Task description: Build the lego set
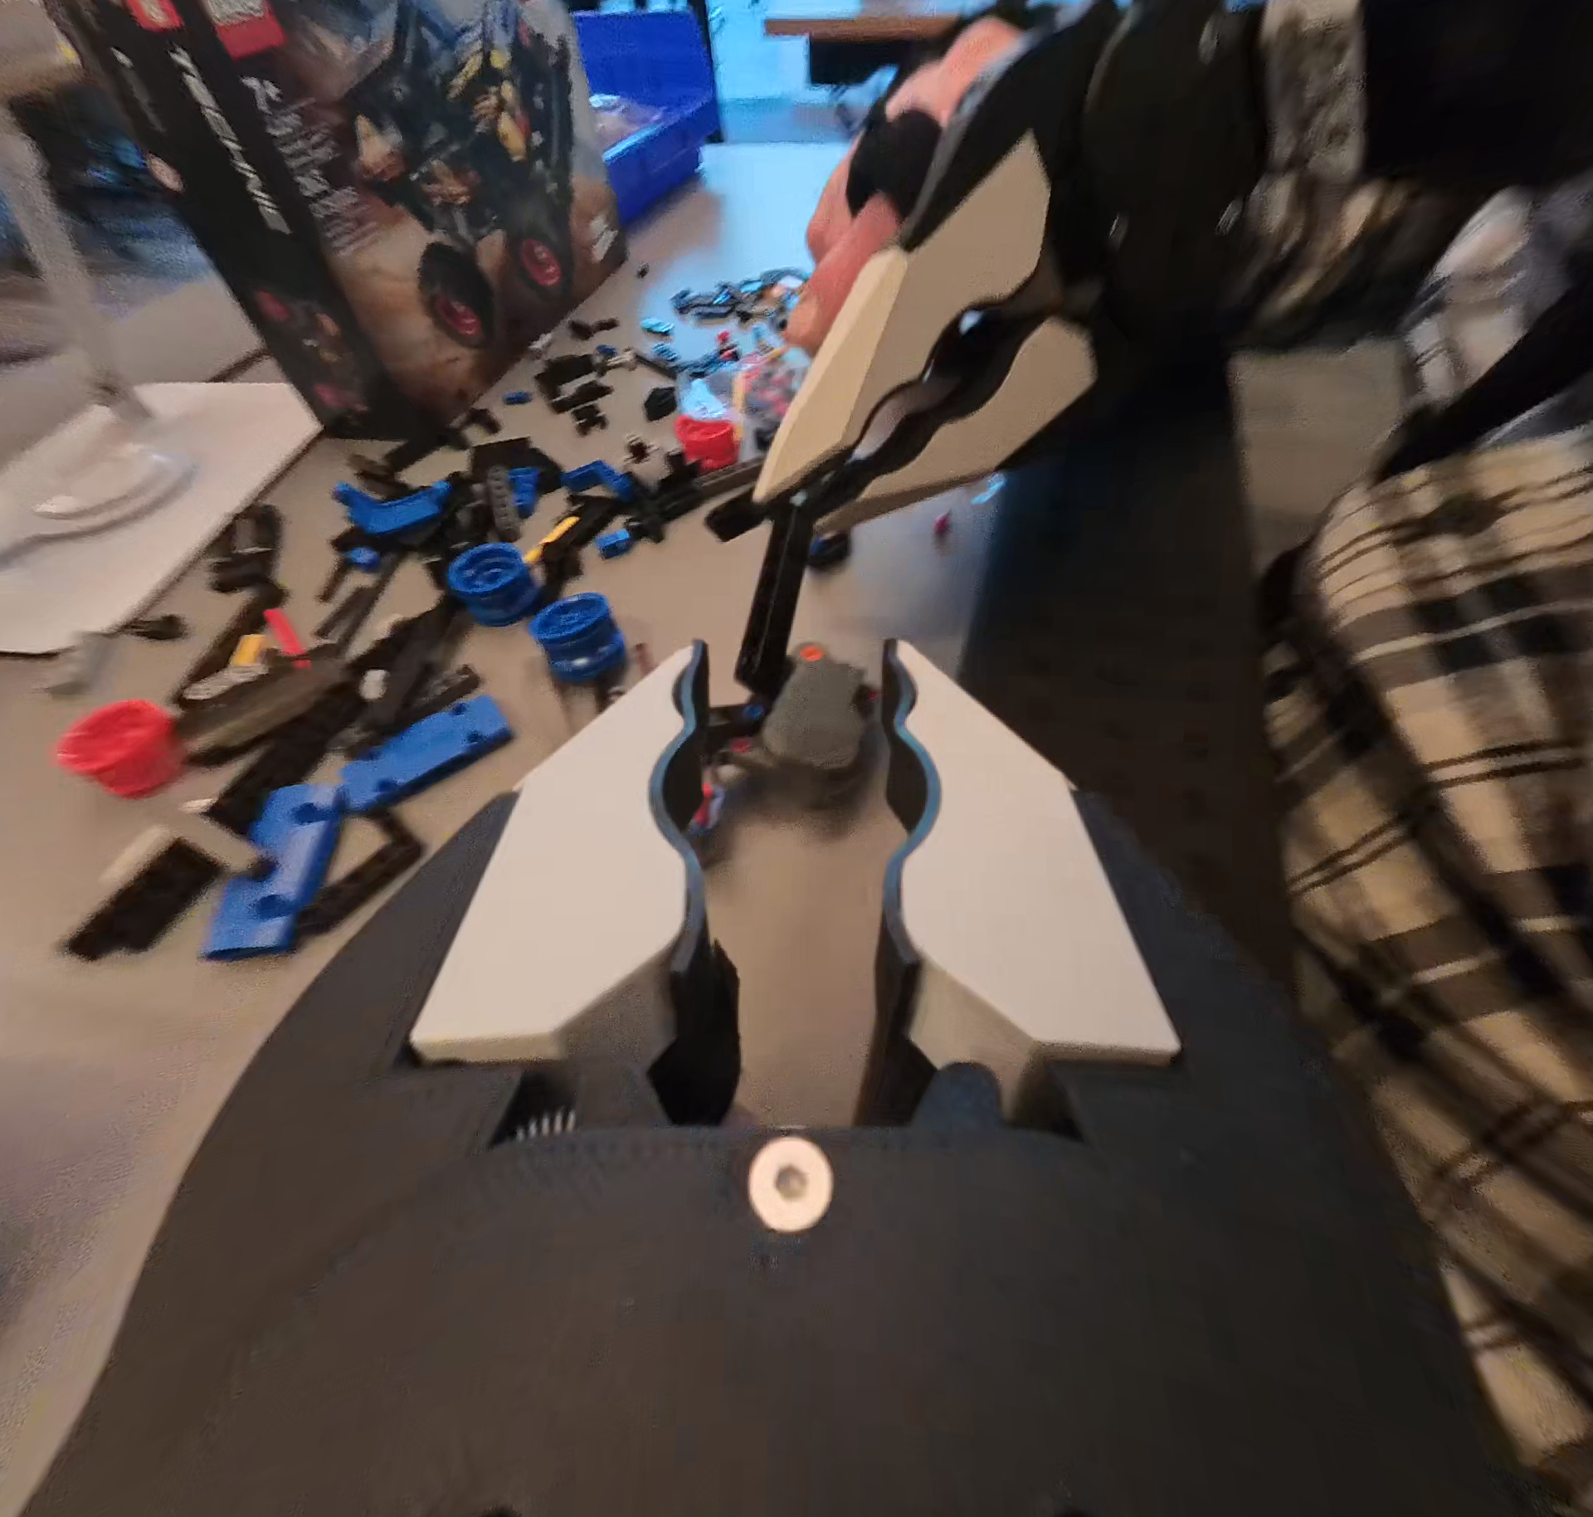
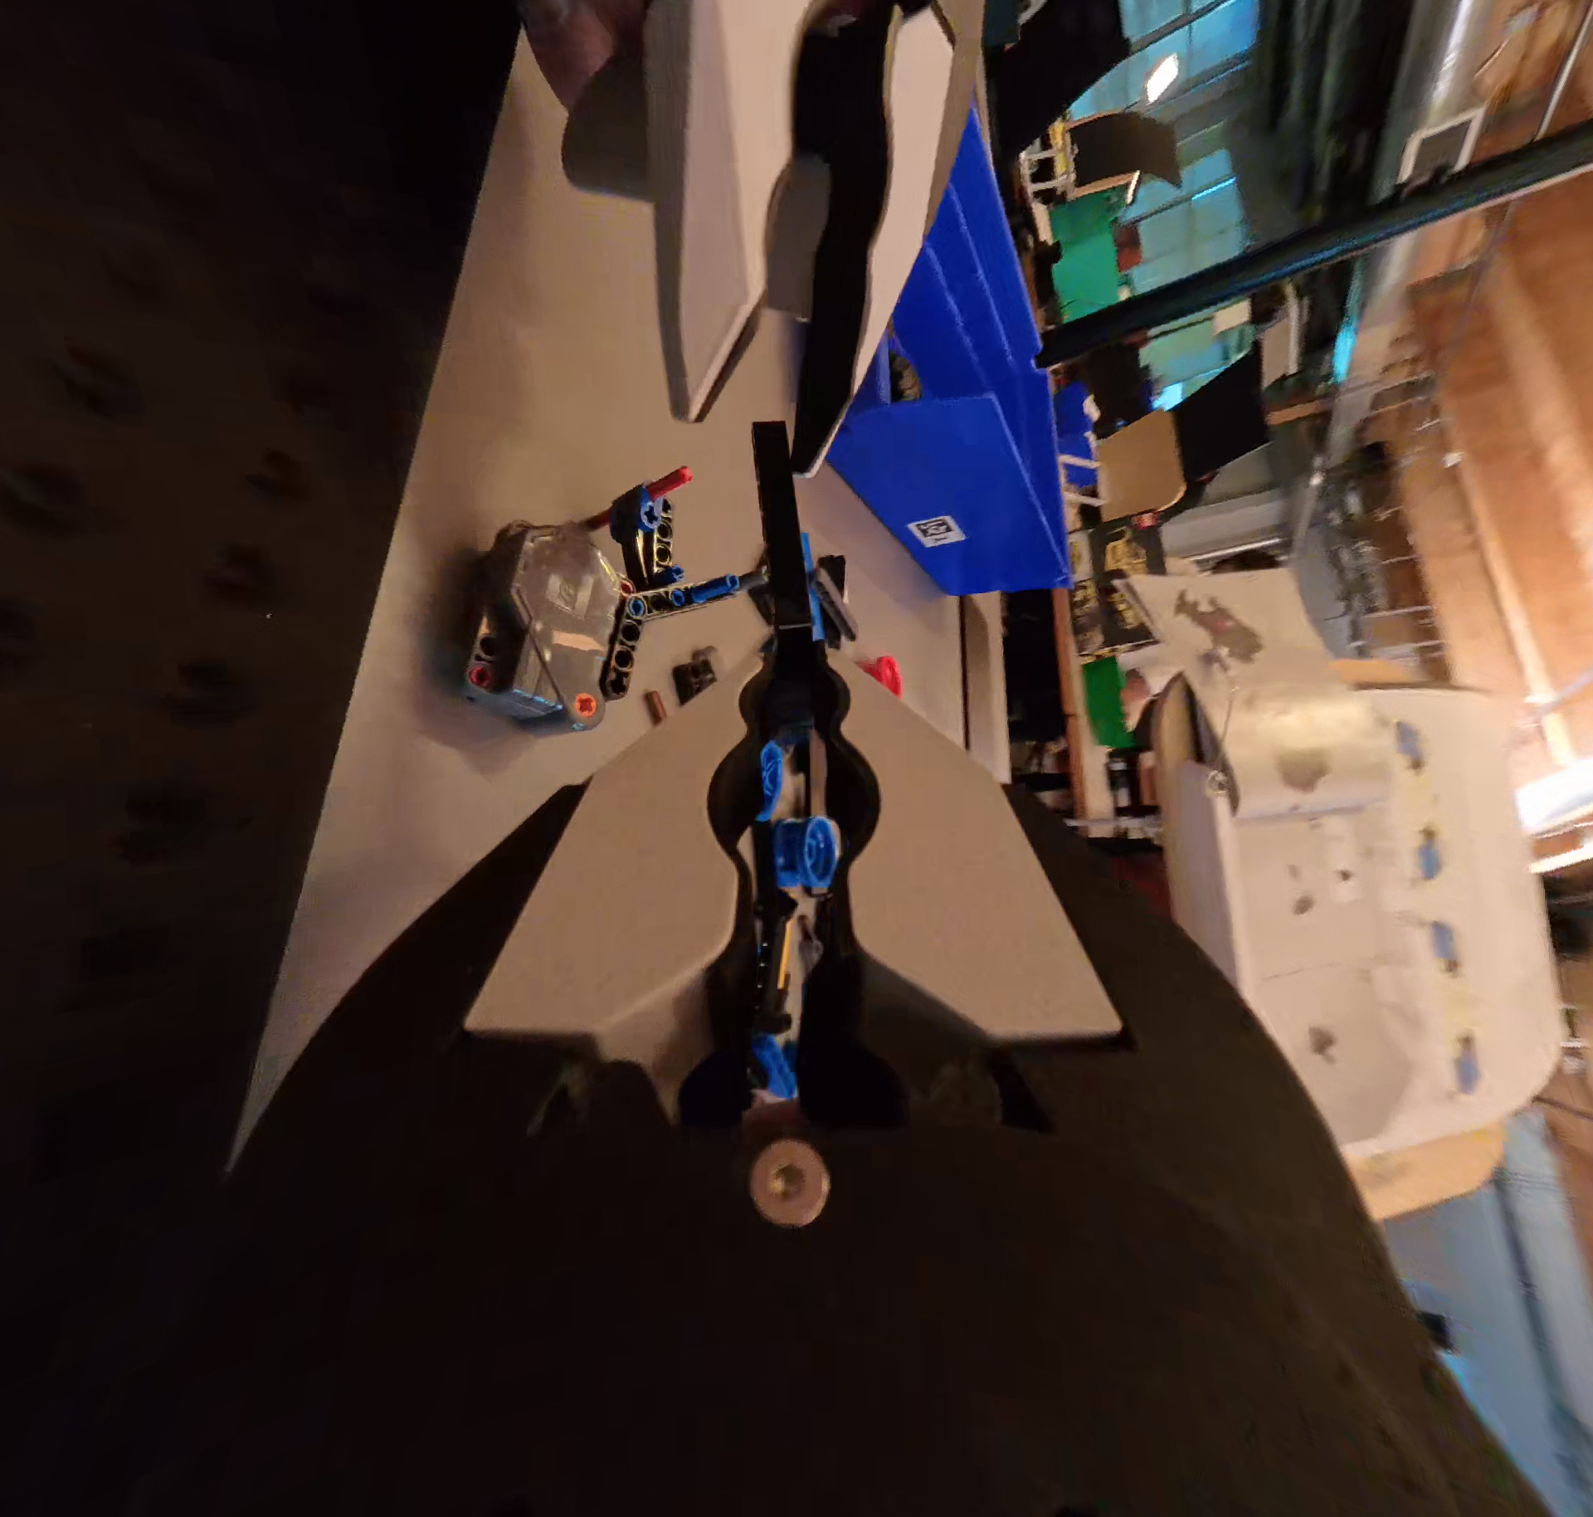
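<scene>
Left hand-held gripper: jaws apart, nothing clamped. Just beyond its fingertips, on the surface, sits the grey motor block with short black and blue beams attached; whether the fingers touch it I cannot tell.

Right hand-held gripper: clenched on a long black beam, whose free end reaches down to the motor block right at the left gripper's tips. In the right wrist view the beam runs straight out from the closed jaws, and the motor block lies left of it on the surface.

Around: loose parts are scattered to the left and far side, including two blue wheel hubs, blue plates, black beams, a red hub near left and another red hub farther off. The set's box stands upright at far left, a blue bin behind it. A plaid sleeve fills the right side.
</scene>
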Tool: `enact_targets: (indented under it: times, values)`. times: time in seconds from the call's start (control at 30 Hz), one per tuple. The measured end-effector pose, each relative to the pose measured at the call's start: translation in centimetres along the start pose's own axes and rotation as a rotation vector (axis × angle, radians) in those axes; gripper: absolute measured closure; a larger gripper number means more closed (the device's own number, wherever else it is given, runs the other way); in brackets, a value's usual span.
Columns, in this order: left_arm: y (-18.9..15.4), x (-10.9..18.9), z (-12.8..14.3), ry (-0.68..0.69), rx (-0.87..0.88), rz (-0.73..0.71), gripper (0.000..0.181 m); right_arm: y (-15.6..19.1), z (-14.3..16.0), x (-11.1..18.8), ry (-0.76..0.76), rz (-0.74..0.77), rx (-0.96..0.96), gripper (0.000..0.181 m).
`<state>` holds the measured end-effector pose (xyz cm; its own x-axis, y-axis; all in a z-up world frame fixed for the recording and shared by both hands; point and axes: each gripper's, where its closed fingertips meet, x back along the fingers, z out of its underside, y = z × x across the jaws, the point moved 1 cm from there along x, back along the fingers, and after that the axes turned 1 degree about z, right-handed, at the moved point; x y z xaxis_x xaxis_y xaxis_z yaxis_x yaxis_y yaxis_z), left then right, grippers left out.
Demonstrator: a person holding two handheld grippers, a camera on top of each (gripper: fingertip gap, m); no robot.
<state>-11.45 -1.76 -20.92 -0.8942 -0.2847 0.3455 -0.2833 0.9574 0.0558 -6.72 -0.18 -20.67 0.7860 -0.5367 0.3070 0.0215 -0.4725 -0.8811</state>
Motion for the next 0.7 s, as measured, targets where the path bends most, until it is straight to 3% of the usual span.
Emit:
enact_targets:
  times: [0.07,0.17,0.33,0.57,0.7]
  values:
    - [-0.1,0.1,-0.7,-0.056,0.05,0.02,0.15,0.1,-0.4,0.0,-0.006,0.025,0.04,0.176]
    - [0.1,0.0,-0.5,-0.037,0.052,0.013,0.172,0.1,-1.2,0.0,-0.032,0.068,0.082,0.177]
    - [-0.4,-0.1,0.1,0.007,0.031,0.041,0.173,0.3,-1.5,0.3,-0.033,0.088,0.105,0.177]
    - [-2.1,-0.1,1.2,0.077,-0.104,0.096,0.176,2.2,-2.3,1.0,-0.078,0.003,0.032,0.174]
    - [-2.4,-0.3,2.2,0.159,-0.224,0.087,0.176,4.0,-1.9,1.1,-0.092,-0.158,-0.148,0.152]
